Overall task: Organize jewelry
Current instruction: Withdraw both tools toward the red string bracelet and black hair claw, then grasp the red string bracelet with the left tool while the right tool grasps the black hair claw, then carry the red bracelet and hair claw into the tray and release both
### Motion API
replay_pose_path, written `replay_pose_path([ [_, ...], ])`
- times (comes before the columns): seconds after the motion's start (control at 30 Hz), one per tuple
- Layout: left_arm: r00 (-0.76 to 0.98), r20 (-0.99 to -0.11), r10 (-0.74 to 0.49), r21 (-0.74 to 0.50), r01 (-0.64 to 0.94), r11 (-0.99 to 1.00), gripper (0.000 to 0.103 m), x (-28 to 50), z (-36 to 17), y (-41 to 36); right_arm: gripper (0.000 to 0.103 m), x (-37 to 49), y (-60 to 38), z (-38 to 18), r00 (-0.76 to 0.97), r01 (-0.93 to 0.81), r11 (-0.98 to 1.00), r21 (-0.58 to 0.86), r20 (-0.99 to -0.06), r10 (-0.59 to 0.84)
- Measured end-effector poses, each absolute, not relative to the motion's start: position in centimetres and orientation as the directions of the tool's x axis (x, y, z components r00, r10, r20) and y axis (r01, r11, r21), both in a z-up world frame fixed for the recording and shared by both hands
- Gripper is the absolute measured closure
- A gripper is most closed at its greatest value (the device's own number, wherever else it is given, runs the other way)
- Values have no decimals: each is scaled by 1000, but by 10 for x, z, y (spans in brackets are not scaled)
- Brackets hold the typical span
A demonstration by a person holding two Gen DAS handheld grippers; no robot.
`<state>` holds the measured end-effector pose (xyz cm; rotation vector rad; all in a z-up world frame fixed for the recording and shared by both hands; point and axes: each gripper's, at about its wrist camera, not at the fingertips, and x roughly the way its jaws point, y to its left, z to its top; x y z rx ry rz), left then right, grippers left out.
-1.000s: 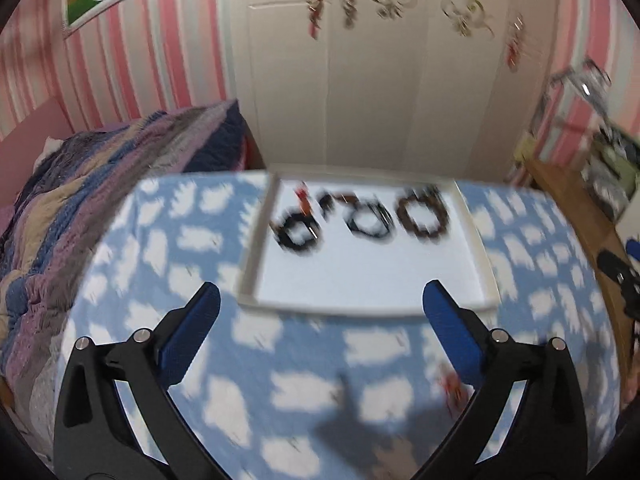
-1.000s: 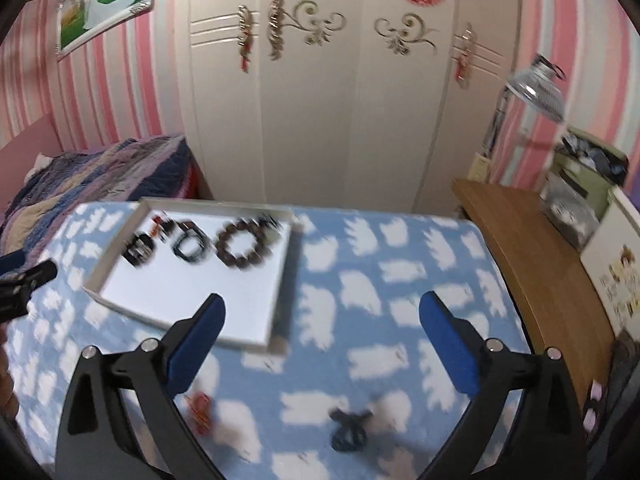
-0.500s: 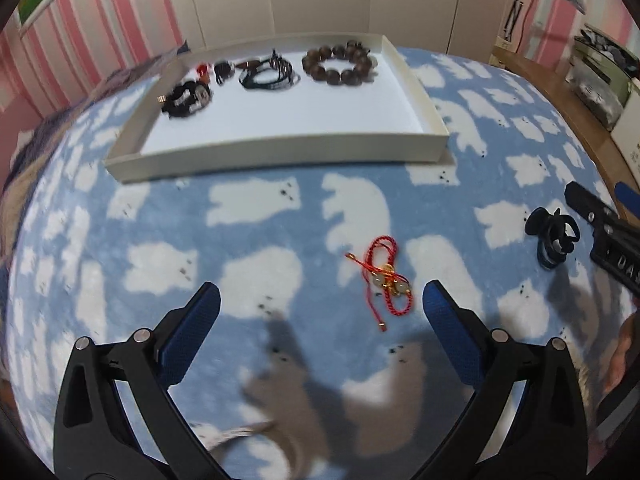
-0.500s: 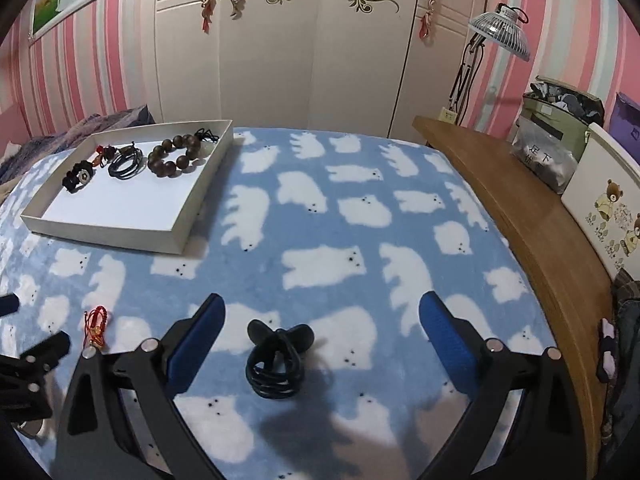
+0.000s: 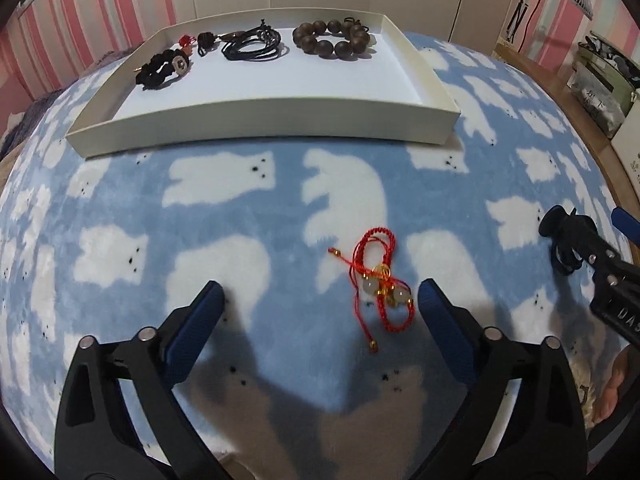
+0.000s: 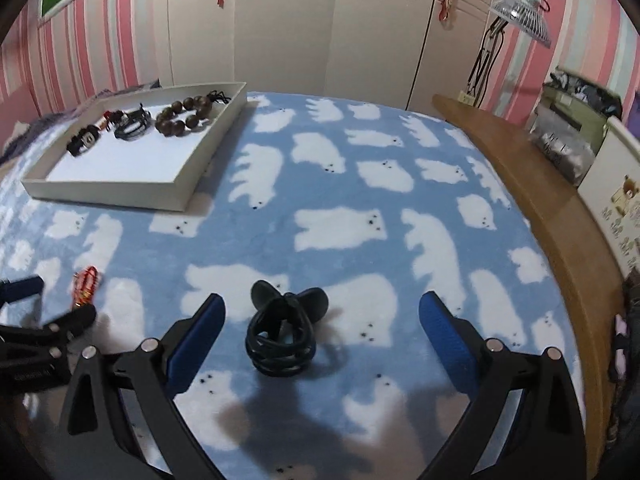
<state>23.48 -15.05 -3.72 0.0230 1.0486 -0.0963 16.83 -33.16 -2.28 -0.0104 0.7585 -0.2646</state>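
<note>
A red string bracelet (image 5: pixel 378 280) with pale beads lies on the blue blanket, between my left gripper's (image 5: pixel 320 300) open fingers, nearer the right finger. It also shows in the right wrist view (image 6: pixel 85 285). A black coiled cord bracelet (image 6: pixel 282 332) lies between my right gripper's (image 6: pixel 320 312) open fingers, nearer the left one; it also shows in the left wrist view (image 5: pixel 560 246). A white tray (image 5: pixel 256 120) beyond holds a brown bead bracelet (image 5: pixel 332 38), a black cord bracelet (image 5: pixel 250 44) and a dark charm bracelet (image 5: pixel 164 68).
A blue blanket with white bear shapes (image 6: pixel 360 200) covers the surface. A wooden ledge (image 6: pixel 540 200) runs along its right side with boxes and bags (image 6: pixel 568 132). A wardrobe (image 6: pixel 320 20) stands behind, a lamp (image 6: pixel 520 8) at the right.
Both grippers have dropped down and forward toward the blanket. The red bracelet now sits between my left fingers and the black cord bracelet between my right fingers. Both stay open.
</note>
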Motion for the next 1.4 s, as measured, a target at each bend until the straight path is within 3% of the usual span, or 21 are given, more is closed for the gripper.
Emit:
replay_pose_path([
  [0.33, 524, -851, -40, 11, 93, 996, 28, 236, -35, -155, 7, 170, -324, -31, 670, 217, 968, -124, -702, -240],
  [0.43, 533, -845, -53, -3, 94, 996, 37, 237, -34, -155, 19, 169, -321, -31, 668, 205, 972, -118, -709, -227],
  [0.53, 534, -844, -52, -4, 90, 996, 37, 238, -34, -155, 24, 170, -320, -33, 661, 193, 976, -102, -721, -206],
  [0.6, 533, -844, -52, -6, 87, 996, 40, 239, -33, -154, 33, 171, -319, -34, 656, 189, 977, -99, -728, -201],
  [1.07, 530, -847, -48, -9, 77, 997, 69, 242, -31, -149, 65, 175, -319, -37, 643, 170, 984, -50, -751, -149],
  [1.17, 527, -848, -51, -13, 76, 997, 73, 243, -31, -148, 66, 175, -317, -38, 644, 169, 984, -64, -748, -159],
  [1.3, 518, -852, -73, -38, 77, 996, 88, 243, -29, -145, 66, 175, -315, -39, 640, 173, 982, -72, -750, -167],
  [1.4, 513, -856, -65, -29, 78, 997, 90, 243, -29, -147, 66, 177, -316, -38, 633, 192, 980, -58, -756, -169],
])
